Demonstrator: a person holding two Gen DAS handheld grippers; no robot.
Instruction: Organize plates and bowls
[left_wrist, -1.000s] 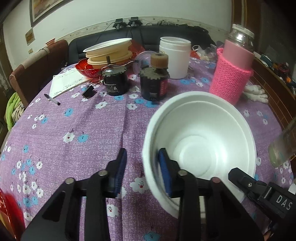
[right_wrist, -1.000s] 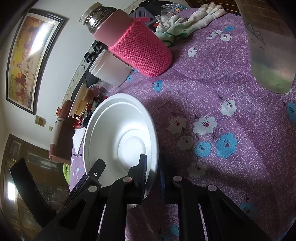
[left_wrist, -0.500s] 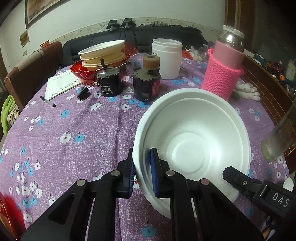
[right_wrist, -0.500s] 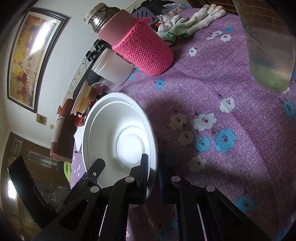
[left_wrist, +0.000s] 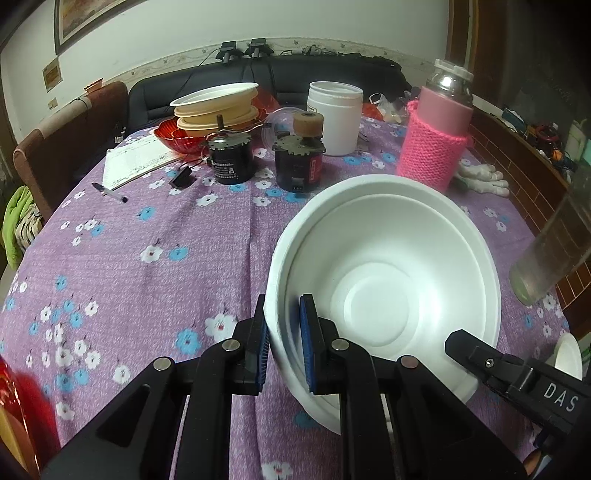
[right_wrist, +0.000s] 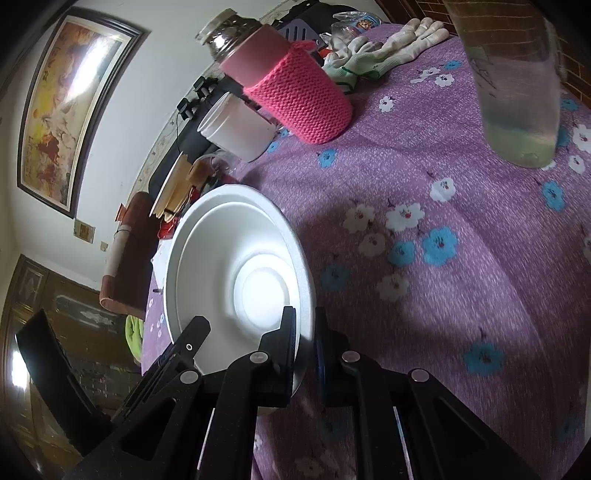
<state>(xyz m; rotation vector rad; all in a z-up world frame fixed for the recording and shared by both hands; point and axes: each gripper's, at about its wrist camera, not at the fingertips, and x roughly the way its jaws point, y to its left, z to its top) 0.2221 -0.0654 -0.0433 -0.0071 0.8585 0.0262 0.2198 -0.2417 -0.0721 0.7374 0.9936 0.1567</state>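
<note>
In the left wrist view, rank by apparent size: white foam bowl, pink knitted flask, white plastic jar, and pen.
1. White foam bowl, though it is nearest the camera.
2. Pink knitted flask.
3. White plastic jar, farther back, so this ranking is unsure.
4. Pen.

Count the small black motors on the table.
2. Both sit at the far side, ahead of the white foam bowl: one black motor in front of the stacked plates, another motor with a cork-coloured wheel, right of it. Others may be hidden.
</note>
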